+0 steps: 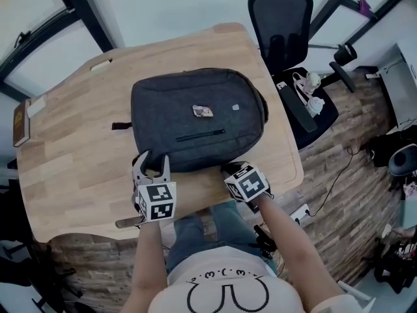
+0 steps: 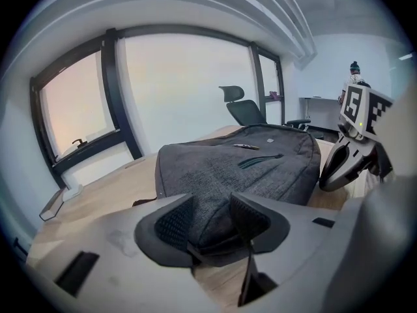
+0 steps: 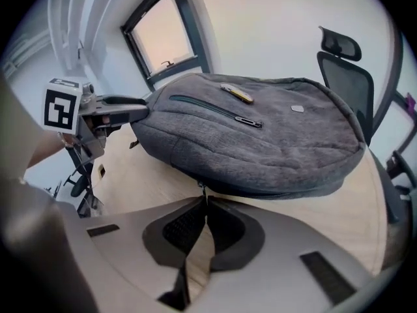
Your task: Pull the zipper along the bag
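The grey bag [image 1: 195, 119] lies flat on the wooden table [image 1: 71, 162]. The right gripper [image 3: 204, 202] has its jaws pinched together on the zipper pull [image 3: 202, 189] at the bag's near edge. The left gripper [image 2: 212, 206] stands wide apart, the bag's near left corner between its pads.
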A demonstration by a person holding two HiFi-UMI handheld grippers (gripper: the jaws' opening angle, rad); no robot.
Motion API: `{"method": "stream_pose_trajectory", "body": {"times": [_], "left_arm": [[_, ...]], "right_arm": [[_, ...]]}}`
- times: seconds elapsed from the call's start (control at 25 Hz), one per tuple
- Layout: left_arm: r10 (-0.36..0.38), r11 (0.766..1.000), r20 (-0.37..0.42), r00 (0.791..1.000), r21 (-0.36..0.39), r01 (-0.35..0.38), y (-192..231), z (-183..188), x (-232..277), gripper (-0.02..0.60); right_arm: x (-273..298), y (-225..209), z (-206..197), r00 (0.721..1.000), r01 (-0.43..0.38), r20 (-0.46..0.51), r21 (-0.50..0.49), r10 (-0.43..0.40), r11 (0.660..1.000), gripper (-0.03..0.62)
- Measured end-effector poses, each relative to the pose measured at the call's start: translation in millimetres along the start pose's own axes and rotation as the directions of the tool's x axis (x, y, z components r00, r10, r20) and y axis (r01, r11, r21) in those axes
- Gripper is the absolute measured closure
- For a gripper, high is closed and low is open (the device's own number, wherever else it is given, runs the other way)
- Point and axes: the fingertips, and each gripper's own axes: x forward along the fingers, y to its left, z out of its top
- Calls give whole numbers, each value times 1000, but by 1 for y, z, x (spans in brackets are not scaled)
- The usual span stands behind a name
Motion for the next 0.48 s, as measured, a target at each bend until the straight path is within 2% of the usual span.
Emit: {"method": "stream_pose_trajectory", "body": {"times": [0.24, 0.48], "left_arm": [[15, 999, -13, 1000, -30, -15, 2, -2, 1, 408], [-10, 999, -28, 1000, -50, 9, 4, 3, 1, 410]], "right_arm": [[-16, -35, -9, 999, 15, -27, -78, -17, 997, 528], [-32, -77, -14, 995, 81, -34, -200, -89, 977, 528]]}}
